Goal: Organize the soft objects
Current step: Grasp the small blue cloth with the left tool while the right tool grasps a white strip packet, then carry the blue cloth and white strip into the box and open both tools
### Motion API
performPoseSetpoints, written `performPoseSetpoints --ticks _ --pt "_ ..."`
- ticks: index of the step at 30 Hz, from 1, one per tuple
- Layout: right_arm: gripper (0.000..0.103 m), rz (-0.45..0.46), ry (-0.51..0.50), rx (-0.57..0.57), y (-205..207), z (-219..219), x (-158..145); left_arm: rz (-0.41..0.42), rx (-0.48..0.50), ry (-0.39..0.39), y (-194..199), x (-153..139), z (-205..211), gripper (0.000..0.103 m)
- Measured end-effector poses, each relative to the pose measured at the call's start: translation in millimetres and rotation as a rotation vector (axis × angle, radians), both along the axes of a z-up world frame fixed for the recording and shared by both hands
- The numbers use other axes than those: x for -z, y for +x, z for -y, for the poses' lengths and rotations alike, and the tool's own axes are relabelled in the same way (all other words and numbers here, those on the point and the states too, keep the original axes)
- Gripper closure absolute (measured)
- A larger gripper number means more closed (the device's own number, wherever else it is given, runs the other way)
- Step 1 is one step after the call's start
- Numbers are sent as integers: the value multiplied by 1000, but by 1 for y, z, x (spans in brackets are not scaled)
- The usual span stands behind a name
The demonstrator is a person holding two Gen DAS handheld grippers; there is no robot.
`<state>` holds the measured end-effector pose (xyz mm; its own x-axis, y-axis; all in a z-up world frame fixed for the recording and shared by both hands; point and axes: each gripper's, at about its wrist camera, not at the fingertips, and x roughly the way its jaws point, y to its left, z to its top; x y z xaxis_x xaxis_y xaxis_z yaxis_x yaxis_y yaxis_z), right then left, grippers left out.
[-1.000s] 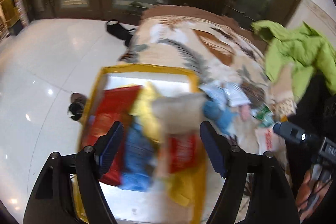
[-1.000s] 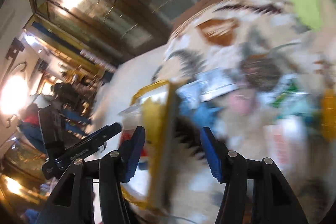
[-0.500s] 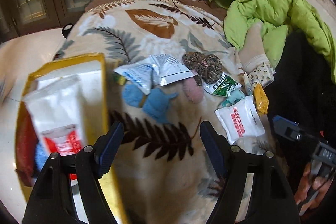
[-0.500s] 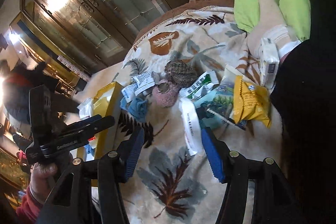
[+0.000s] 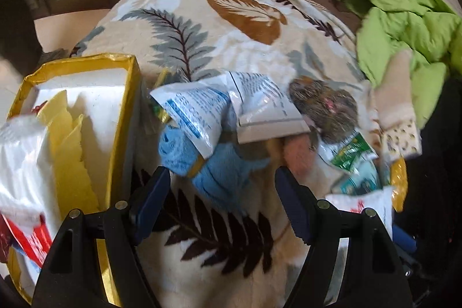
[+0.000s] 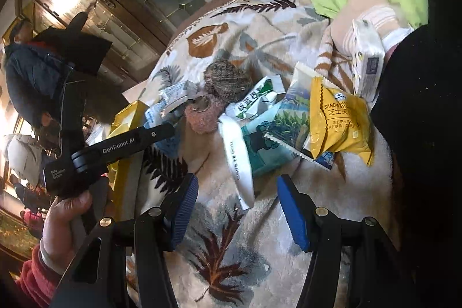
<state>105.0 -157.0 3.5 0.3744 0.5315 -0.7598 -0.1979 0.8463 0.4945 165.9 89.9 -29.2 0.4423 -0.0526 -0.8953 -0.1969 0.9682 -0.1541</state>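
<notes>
Left gripper [image 5: 219,201] now nearer fuzzy blue cloth [image 5: 213,163] than before, jaws wide, empty, right gripper [image 6: 236,210] wide too, yellow cardboard box [image 5: 127,106] beside.

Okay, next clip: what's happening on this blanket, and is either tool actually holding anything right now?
A person is sorting soft packets and small plush items off a leaf-print blanket into a yellow box. Neither tool holds anything. The left tool hangs open just short of a blue plush toy, beside the box, which already holds a white packet. The right tool is open near a narrow white packet, with a yellow snack packet beyond it.
</notes>
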Motion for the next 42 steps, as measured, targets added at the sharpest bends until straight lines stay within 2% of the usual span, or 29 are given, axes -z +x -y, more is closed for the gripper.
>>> performPoseSetpoints --ticks 7,8,11,13,16,17,18,21,28,34,38,42 --pt "44 -4 -59 -7 10 -13 13 22 -52 3 10 3 -1 28" --pt "49 5 -78 -16 13 -18 14 21 -52 9 11 4 1 28" --pt "93 9 -108 -49 21 -30 21 16 -40 15 12 6 4 28" --pt "95 -6 -89 -48 24 -32 26 11 -17 15 12 6 6 28" --pt "95 -2 -75 -58 19 -31 21 -1 11 49 10 8 7 48" --pt "95 -8 -60 -54 18 -29 20 -1 9 60 8 8 5 59" --pt "95 -18 -42 -51 16 -26 20 1 11 61 6 8 1 66" --pt "95 -34 4 -42 9 -16 17 13 27 29 -1 1 -4 75" --pt "95 -21 82 -31 -6 -5 -2 23 101 6 -18 -2 12 80" --pt "95 -2 133 -44 -17 -2 -23 79 162 -48 -48 -34 17 80" --pt "95 10 169 -87 -20 -17 -36 109 182 -60 -71 -54 6 80" --pt "95 6 194 -143 -23 -40 -43 127 160 -57 -98 -70 -21 80"
